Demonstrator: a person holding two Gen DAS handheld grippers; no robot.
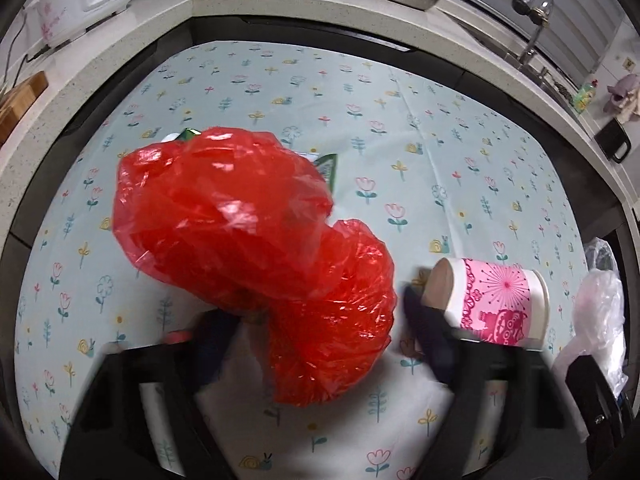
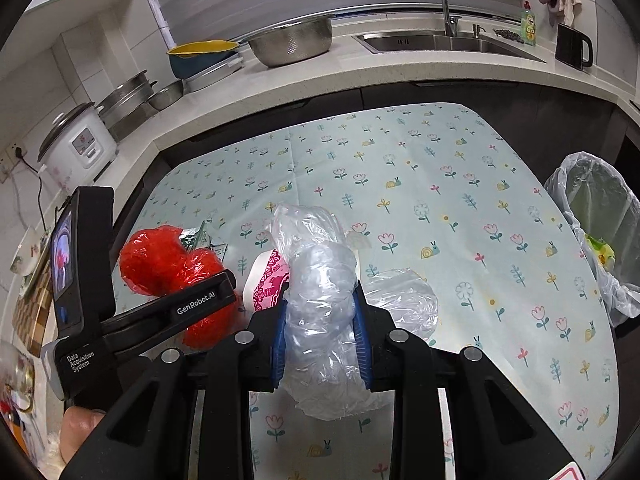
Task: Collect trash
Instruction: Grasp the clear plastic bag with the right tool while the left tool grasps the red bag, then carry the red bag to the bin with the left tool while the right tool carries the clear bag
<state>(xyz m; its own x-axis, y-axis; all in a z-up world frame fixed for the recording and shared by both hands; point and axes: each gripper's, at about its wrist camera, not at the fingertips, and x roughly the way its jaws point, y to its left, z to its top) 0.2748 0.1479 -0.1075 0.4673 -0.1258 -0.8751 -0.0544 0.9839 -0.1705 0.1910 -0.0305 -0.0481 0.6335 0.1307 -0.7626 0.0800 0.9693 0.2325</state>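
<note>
Rice cooker (image 2: 78, 148) at counter corner; steel colander (image 2: 292, 42) beside sink (image 2: 448, 44); floral tablecloth (image 2: 420, 184) on table.

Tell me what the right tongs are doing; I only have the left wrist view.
Observer: The right tongs are shut on a crumpled clear plastic bag.
Operator: Is there a bin anywhere?
Observer: Yes, a lined bin stands beside the table, at its right edge in the right wrist view.
Operator: Is it empty?
Observer: No, a yellow-green item already lies inside it.
</note>
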